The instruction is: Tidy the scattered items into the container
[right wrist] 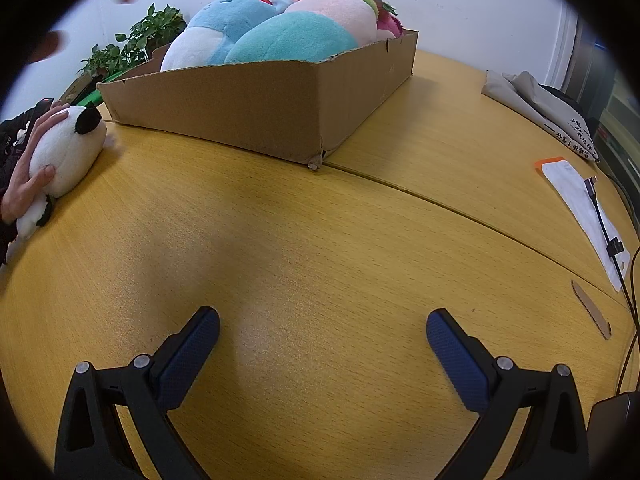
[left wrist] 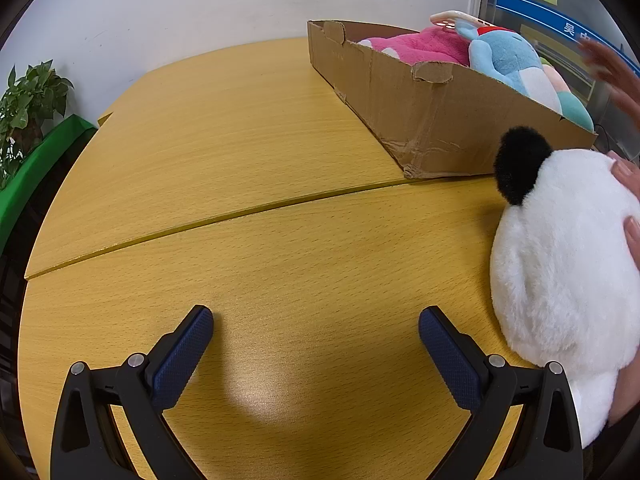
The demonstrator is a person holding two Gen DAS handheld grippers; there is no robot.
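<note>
My left gripper and right gripper both hover low over the bare wooden table, fingers spread wide and holding nothing, which I read as waiting for the next item. The cardboard box sits ahead, already heaped with soft toys: a blue one, a pink one. The only toy I see outside it is the panda, lying on the table just beside the box's near corner, with a bare hand pressing on it, apparently setting it down for me. I judge my left gripper is nearest.
</note>
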